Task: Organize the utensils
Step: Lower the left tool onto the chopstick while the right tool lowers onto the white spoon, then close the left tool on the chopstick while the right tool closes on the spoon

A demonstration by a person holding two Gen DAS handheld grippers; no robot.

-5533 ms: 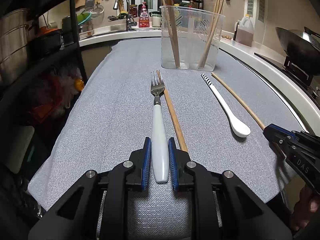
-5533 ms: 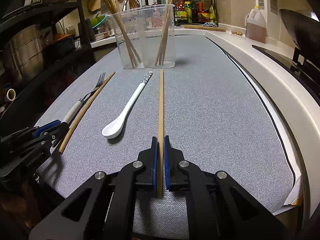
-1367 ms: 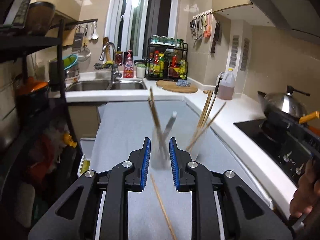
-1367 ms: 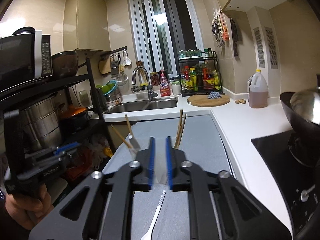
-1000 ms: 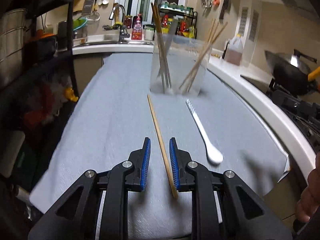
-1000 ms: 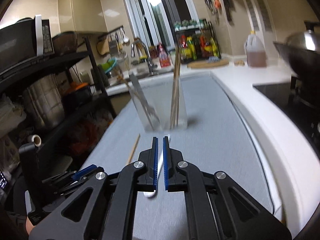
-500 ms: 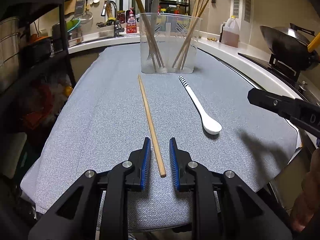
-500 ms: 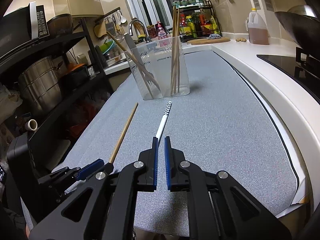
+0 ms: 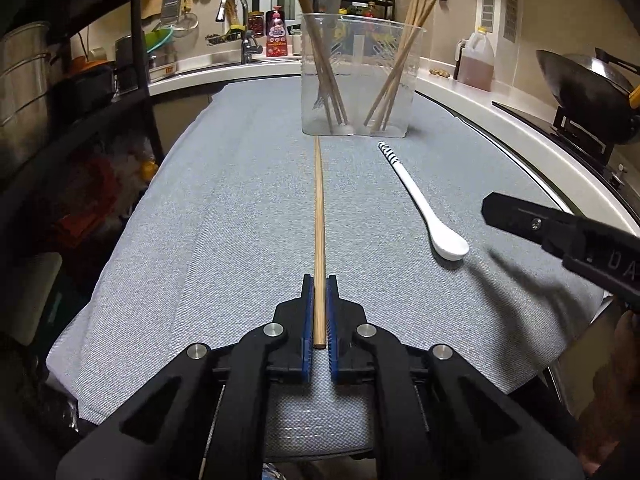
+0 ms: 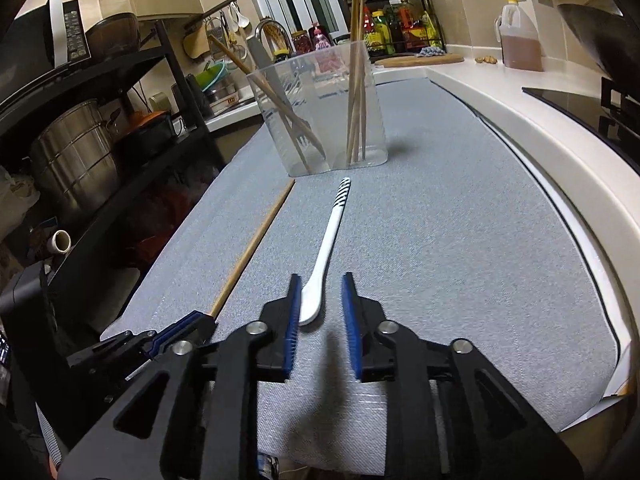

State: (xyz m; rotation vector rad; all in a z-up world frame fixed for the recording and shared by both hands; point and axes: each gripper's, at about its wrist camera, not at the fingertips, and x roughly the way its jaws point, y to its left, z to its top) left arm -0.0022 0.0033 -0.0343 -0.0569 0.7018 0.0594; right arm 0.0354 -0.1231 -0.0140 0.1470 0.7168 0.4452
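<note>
Pretty clearly a home kitchen: there's a curved chrome faucet (image 9: 234, 2) over a steel sink at the back, with a grater and ladles hanging on the wall beside it, and a black wire rack of sauce bottles (image 10: 394, 26) on the white countertop (image 10: 492, 92). On the right sits a dark round-bottomed wok (image 9: 584, 80) on a black cooktop, near a plastic jug of brown liquid (image 10: 520, 38). On the left, a black metal shelf (image 10: 120, 64) holds a big stainless steel stockpot (image 10: 74, 156) and a microwave.
</note>
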